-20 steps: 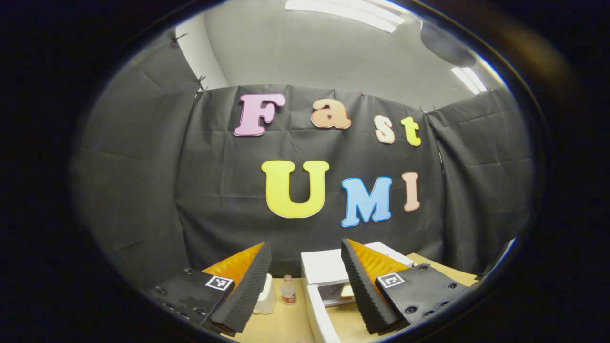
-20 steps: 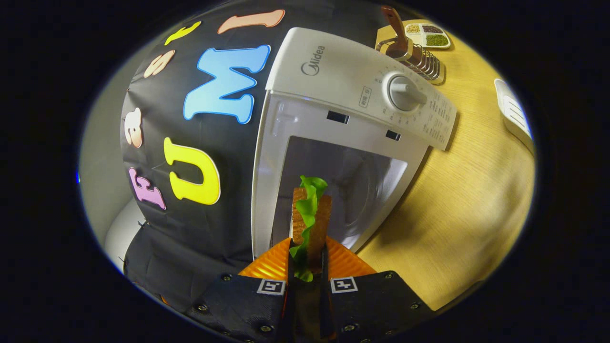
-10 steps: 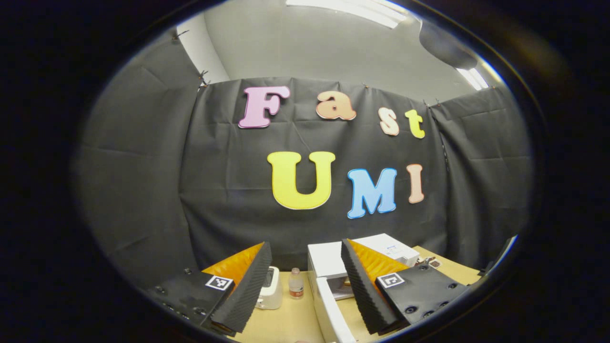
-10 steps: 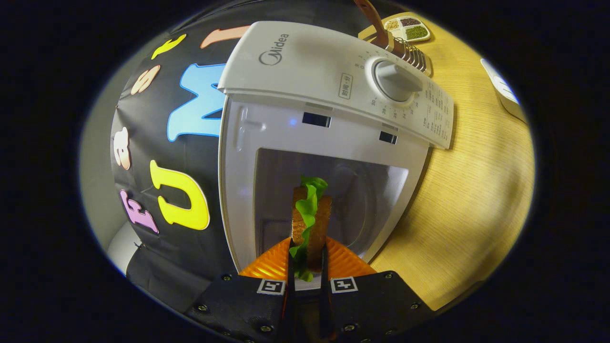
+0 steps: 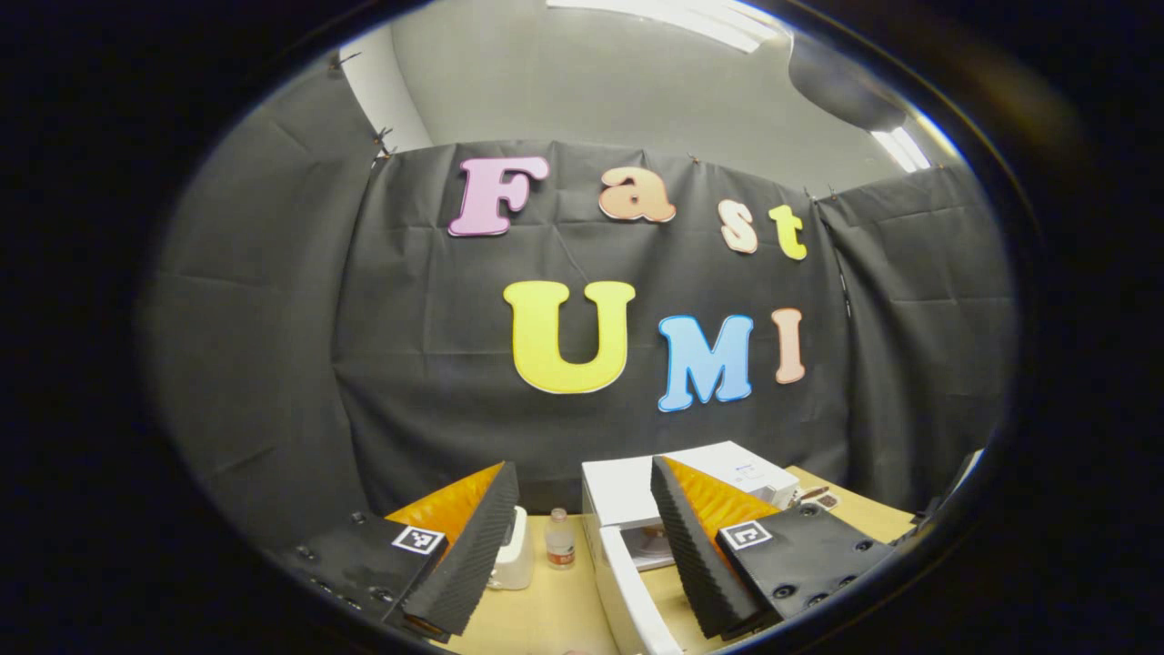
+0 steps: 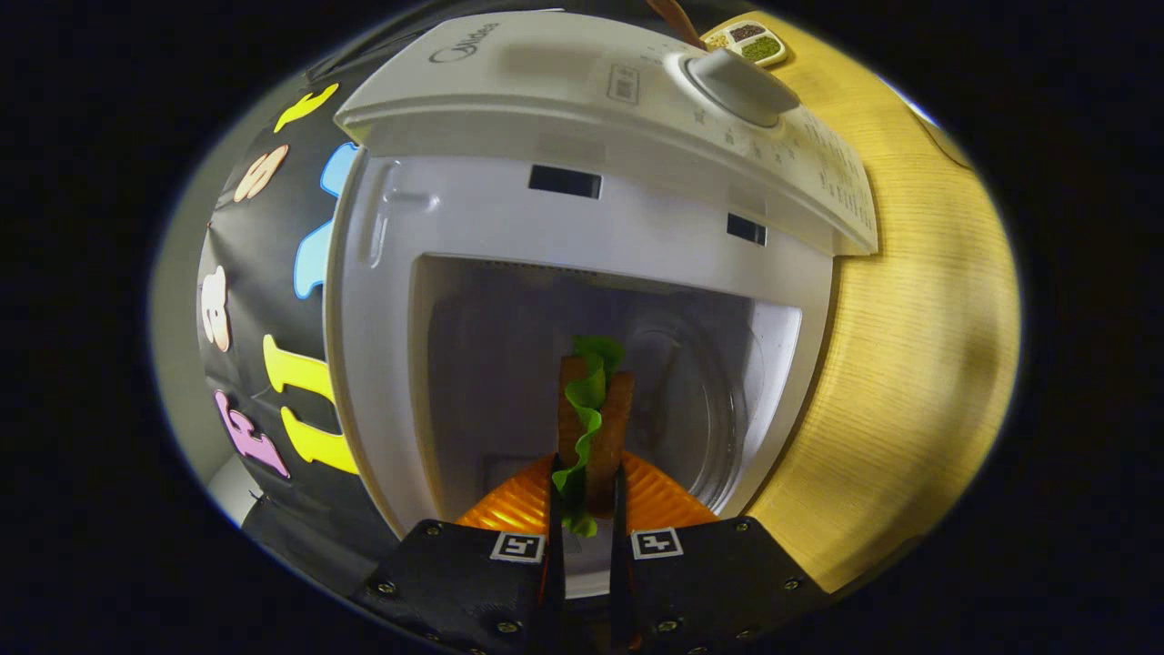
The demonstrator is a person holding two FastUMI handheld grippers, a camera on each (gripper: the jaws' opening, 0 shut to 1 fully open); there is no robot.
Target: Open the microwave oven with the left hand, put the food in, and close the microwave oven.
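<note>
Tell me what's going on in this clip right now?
A person works two handheld tongs at a white microwave whose door already stands open. The right tongs are shut on a sandwich with lettuce, held on edge right at the mouth of the cavity and not yet set down. The left tongs are open and empty, held back from the oven, with a small bottle on the table beyond them.

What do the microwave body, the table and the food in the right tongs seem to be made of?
Microwave: likely white plastic or painted metal, smooth with soft sheen. Table: pale wood or wood-look laminate, with fine grain lines. Food held by the right tongs: two brown, bread-like slices around a green leaf; whether real or a model is unclear.
</note>
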